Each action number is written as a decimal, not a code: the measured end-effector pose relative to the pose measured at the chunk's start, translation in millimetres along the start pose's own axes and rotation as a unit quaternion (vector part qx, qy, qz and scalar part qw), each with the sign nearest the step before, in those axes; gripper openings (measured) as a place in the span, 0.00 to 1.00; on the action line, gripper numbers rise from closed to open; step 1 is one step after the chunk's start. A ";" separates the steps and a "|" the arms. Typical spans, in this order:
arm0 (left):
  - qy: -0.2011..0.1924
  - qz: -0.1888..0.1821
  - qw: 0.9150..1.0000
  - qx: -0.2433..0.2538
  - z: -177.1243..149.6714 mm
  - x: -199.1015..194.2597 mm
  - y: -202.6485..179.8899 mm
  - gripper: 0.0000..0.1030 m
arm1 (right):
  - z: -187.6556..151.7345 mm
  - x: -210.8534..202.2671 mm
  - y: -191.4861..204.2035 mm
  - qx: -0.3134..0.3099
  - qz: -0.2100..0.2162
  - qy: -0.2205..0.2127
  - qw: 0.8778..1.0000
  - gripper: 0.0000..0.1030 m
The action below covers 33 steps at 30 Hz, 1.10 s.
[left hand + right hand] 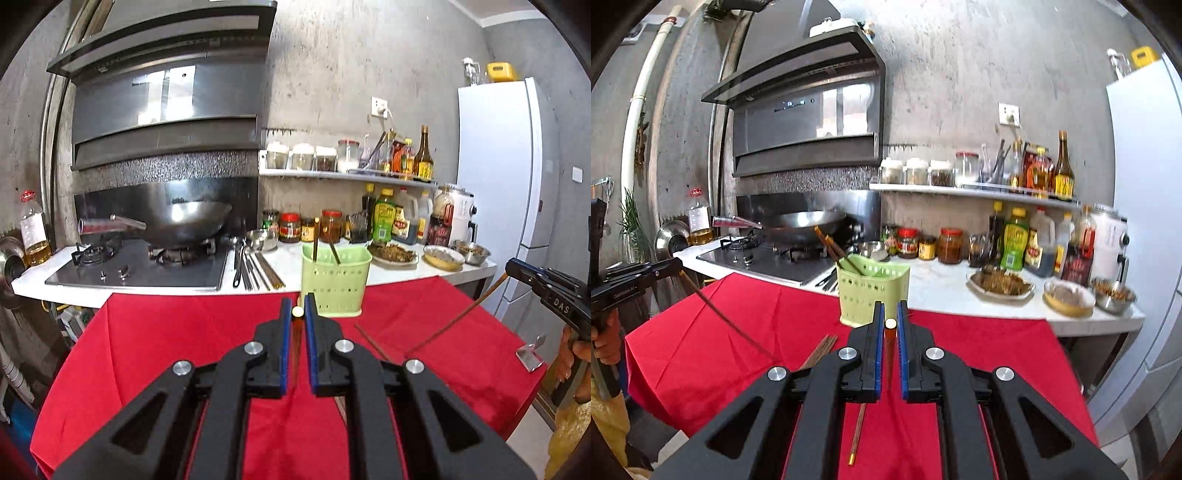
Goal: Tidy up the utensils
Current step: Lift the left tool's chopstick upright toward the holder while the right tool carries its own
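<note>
My left gripper [295, 302] is shut on a brown chopstick [297, 312], whose capped end shows between the blue pads. My right gripper [891, 309] is likewise shut on a chopstick [890, 325]. Both hang above the red cloth [184, 343], just short of the pale green utensil holder [334, 280], which has a few chopsticks standing in it. In the right wrist view the holder [871, 291] stands at the cloth's far edge. Each gripper appears in the other's view with its chopstick slanting down to the cloth: right gripper [515, 266], left gripper [676, 264]. Loose chopsticks [818, 350] lie on the cloth.
A white counter [388, 275] behind the cloth carries a wok on the gas stove [147, 266], more utensils [255, 269] beside it, jars, bottles and dishes of food [393, 254]. A white fridge [498, 184] stands right. A person's hand [576, 354] holds the right gripper.
</note>
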<state>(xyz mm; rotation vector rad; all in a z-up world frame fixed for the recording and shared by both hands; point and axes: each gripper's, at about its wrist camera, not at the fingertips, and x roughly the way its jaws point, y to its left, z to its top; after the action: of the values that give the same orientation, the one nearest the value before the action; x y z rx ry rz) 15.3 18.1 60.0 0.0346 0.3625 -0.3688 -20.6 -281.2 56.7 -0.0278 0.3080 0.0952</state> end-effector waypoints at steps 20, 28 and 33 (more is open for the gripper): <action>0.001 0.004 1.000 0.010 7.8 27.0 2.5 0.07 | 8.2 58.9 -6.0 0.007 -0.003 0.037 0.999 0.08; 0.092 -0.011 0.996 0.011 -24.8 69.3 -0.2 0.07 | -27.7 92.8 -3.2 0.014 0.006 0.095 0.995 0.07; 0.112 -0.004 0.994 0.007 -44.0 83.4 1.1 0.06 | -41.1 102.8 -6.1 0.020 0.004 0.112 0.993 0.07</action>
<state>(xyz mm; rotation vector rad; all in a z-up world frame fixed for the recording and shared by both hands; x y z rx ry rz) 73.2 -5.5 -10.6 0.0895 0.5815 -0.3767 65.1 -279.7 -13.6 0.0033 0.5345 0.0948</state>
